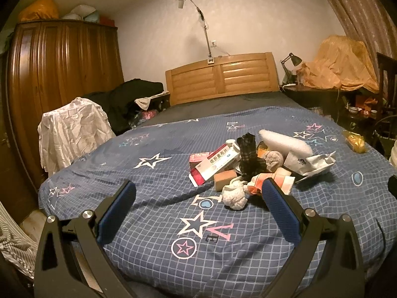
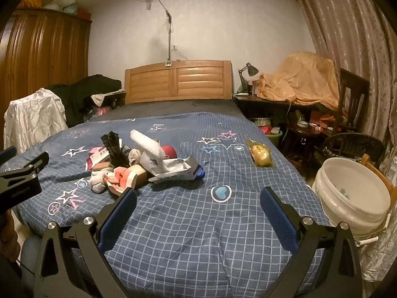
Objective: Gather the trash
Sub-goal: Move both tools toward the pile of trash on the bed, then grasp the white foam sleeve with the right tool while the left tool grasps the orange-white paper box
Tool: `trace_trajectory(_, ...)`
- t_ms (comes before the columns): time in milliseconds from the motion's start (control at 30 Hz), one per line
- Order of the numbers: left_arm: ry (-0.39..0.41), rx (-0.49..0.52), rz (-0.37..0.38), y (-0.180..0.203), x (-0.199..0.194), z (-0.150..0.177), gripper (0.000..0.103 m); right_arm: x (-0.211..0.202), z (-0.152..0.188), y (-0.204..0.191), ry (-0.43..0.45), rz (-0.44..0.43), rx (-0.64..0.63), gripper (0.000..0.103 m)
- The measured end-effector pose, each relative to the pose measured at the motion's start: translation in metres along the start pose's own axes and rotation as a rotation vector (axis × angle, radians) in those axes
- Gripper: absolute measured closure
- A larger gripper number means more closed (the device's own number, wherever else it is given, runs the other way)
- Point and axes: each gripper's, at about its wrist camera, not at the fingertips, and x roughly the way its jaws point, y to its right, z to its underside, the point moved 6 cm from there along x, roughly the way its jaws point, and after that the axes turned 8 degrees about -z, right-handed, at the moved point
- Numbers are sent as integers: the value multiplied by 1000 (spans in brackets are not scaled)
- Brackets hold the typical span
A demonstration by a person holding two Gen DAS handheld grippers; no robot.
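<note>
A heap of trash (image 1: 250,164) lies on the blue star-print bedspread (image 1: 153,223): a red and white medicine box (image 1: 213,166), a white foam roll (image 1: 285,142), crumpled paper (image 1: 317,164), a grey cloth ball (image 1: 234,195) and a black checked rag (image 1: 248,154). My left gripper (image 1: 198,191) hangs open just short of the heap, empty. In the right wrist view the same heap (image 2: 139,164) sits to the left, and a yellow packet (image 2: 260,154) lies apart on the right. My right gripper (image 2: 198,196) is open and empty over bare bedspread. A white bucket (image 2: 352,196) stands beside the bed.
The wooden headboard (image 2: 178,82) is at the far end. A wardrobe (image 1: 59,79) and a chair draped in white cloth (image 1: 74,134) stand left. A cluttered desk (image 2: 285,99), a dark chair (image 2: 352,99) and a wicker basket (image 2: 354,144) crowd the right side.
</note>
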Motion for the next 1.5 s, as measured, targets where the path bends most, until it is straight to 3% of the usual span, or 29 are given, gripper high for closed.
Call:
trace_trajectory(1133, -164, 50, -18, 10, 56, 27, 5, 70, 5, 5, -106, -31, -4, 4)
trace_trajectory(1367, -224, 13, -30, -6, 74, 44, 5, 94, -21, -21, -88, -136, -93, 4)
trace_trajectory(1500, -248, -8, -38, -12, 84, 49, 5, 128, -49, -50, -79, -234, -212, 4)
